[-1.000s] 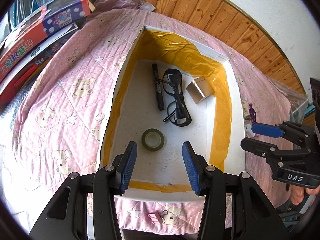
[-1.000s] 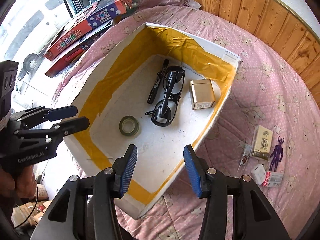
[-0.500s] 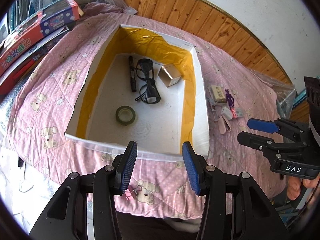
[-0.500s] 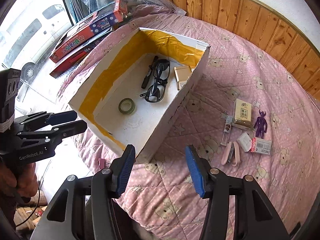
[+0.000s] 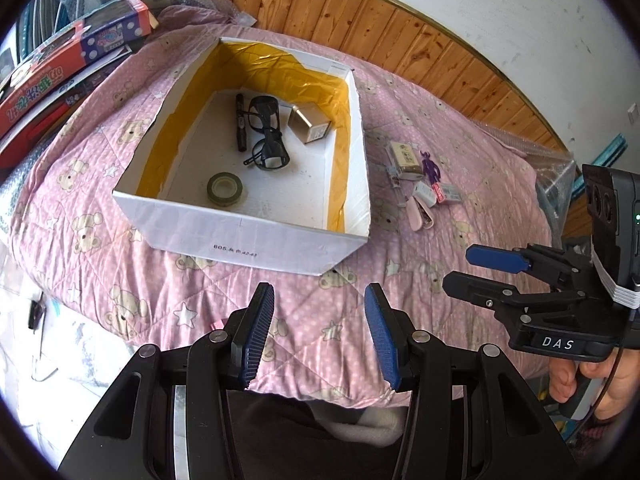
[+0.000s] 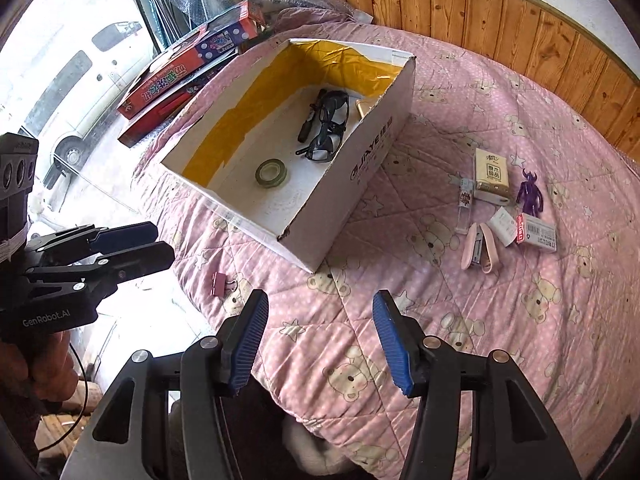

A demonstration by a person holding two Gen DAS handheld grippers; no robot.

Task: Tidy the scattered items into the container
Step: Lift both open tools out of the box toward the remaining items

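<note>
Pink quilted bedding point(image 6: 460, 320) carries everything: a white box point(image 5: 256, 236) lined with yellow tape sits on the bed, already holding a roll of tape point(image 5: 225, 189), glasses point(image 5: 267, 133), a marker point(image 5: 240, 122) and a small gold tin point(image 5: 310, 124). Well apart from the box wall, a loose cluster is left out on the quilt: a tissue packet point(image 6: 491, 172), a purple figure point(image 6: 530, 196), a pink stapler point(image 6: 480, 246), a staple box point(image 6: 538, 232), a small tube point(image 6: 464, 204). A pink binder clip point(image 6: 220, 282) lies alone near the bed's front edge.

The left claw point(image 5: 320, 332) is held wide and empty above the near edge of the bed; the right claw point(image 6: 318, 340) is empty too, its jaws opening.

The cluster is probably best approached by the right claw, one item at a time, starting with the stapler at the near edge of the group so neighbours are not knocked. Open quilt lies between claw and cluster, so a straight path is available. The box's tall side wall must be cleared on the carry, and the clip should not be nudged off the bed
</note>
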